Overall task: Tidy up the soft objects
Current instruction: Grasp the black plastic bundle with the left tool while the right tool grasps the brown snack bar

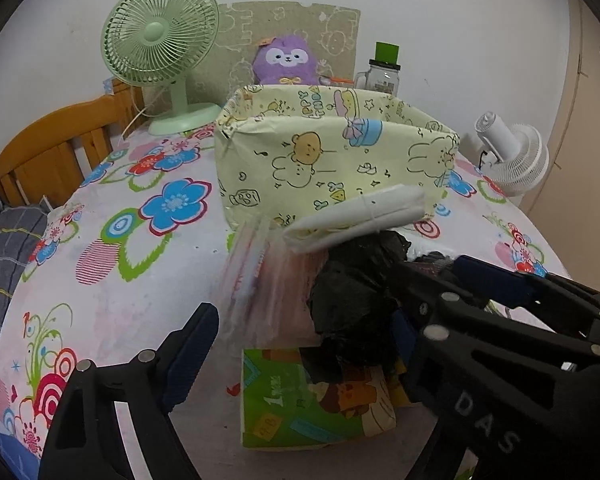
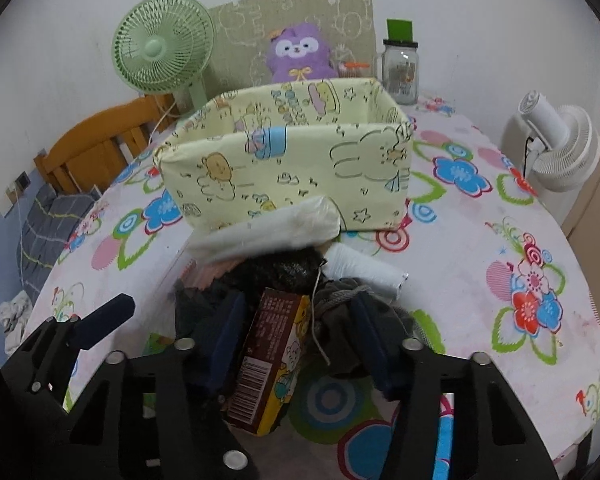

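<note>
Brown snack pack (image 2: 271,360) between spread right gripper (image 2: 295,344) fingers, left gripper (image 1: 300,344) spread nearby

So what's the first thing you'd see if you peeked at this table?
Probably the big yellow cartoon-print fabric box in the middle of the flowery tablecloth, with a purple plush toy peeking up behind it. A green fan stands at the back left. Right in front of the box sits a jumbled heap of soft things, which both grippers are reaching into.
</note>
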A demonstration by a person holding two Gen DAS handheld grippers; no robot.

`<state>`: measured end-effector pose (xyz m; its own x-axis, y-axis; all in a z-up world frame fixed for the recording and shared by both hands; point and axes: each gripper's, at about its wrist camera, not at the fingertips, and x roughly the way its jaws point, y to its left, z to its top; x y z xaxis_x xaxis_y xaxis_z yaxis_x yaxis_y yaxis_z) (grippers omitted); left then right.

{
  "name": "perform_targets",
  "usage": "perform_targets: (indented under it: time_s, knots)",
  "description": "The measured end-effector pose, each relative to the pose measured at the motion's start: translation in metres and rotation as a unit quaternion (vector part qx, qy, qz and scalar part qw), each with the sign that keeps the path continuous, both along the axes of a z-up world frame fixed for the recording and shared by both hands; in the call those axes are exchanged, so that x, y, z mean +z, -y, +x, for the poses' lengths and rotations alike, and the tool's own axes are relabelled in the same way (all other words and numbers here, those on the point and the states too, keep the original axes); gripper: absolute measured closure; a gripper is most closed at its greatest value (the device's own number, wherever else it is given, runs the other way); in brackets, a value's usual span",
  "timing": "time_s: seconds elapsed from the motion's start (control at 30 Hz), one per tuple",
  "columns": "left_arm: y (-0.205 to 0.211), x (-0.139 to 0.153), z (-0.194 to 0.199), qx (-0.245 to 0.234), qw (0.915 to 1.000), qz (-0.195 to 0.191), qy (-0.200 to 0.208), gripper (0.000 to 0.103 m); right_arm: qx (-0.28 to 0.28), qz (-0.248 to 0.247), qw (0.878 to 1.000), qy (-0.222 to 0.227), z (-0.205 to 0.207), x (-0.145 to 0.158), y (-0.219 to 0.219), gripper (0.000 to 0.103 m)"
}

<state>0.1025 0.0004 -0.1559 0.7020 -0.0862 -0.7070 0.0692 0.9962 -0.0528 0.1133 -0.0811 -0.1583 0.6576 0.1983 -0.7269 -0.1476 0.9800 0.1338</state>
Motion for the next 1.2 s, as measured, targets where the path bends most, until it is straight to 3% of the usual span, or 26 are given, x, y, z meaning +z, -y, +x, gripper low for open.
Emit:
perform_targets:
  time_s: [0.1, 0.27, 0.4, 0.57, 0.67, 0.87, 1.2]
  knots:
    - [0.001, 0.001, 0.0, -0.001, 1.0, 0.004, 0.002, 0.016, 0.006, 0.014, 1.0, -0.007, 0.0, -0.001, 0.001, 0.074]
    - [0.005, 0.005, 0.002, -0.003, 0.9999, 0.002, 0.009, 0.023, 0.0, 0.018, 1.0, -0.004, 0.0, 0.002, 0.005, 0.082]
    - [0.009, 0.007, 0.007, -0.012, 0.9999, 0.0, 0.008, 0.035, -0.007, 0.021, 1.0, -0.001, 0.002, 0.006, 0.011, 0.083]
    - [0.016, 0.003, 0.013, -0.031, 0.9995, -0.011, -0.004, 0.059, -0.009, 0.024, 1.0, -0.002, 0.003, 0.006, 0.014, 0.083]
    - [0.018, 0.003, 0.014, -0.035, 0.9993, -0.014, -0.006, 0.065, -0.011, 0.026, 1.0, -0.004, 0.004, 0.005, 0.016, 0.083]
    - [0.019, 0.008, 0.012, -0.037, 0.9991, -0.02, -0.006, 0.072, -0.01, 0.026, 1.0, -0.002, 0.004, 0.007, 0.016, 0.083]
    - [0.023, 0.038, -0.009, -0.038, 0.9985, -0.025, 0.03, 0.073, -0.012, 0.028, 0.999, 0.035, -0.016, 0.037, 0.018, 0.084]
